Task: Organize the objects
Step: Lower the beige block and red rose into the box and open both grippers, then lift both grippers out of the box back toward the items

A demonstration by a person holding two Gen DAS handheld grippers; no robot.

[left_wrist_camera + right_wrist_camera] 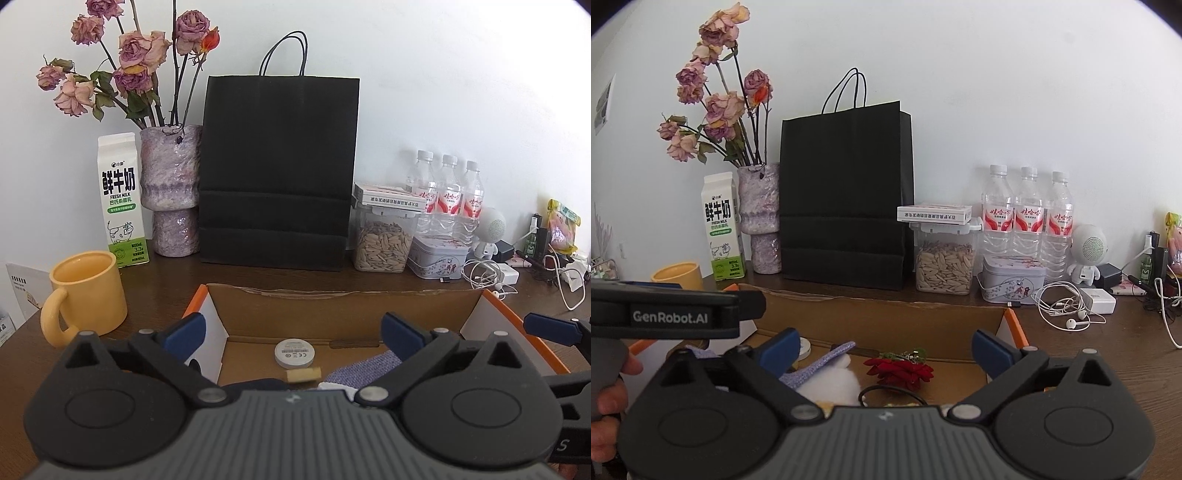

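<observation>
Both tongs gape empty over the cardboard box (332, 310), black bag (277, 173) and yellow mug (88, 291) behind.

Soft even daylight, sharp focus, fisheye-curved dark corners

Stood behind the cardboard box (343, 306): paper bag (277, 177), with vase (173, 192) and milk carton (122, 199) left, seed jar (384, 240) and bottles (447, 192) right. Lay inside the box: round puck (294, 353).
</observation>
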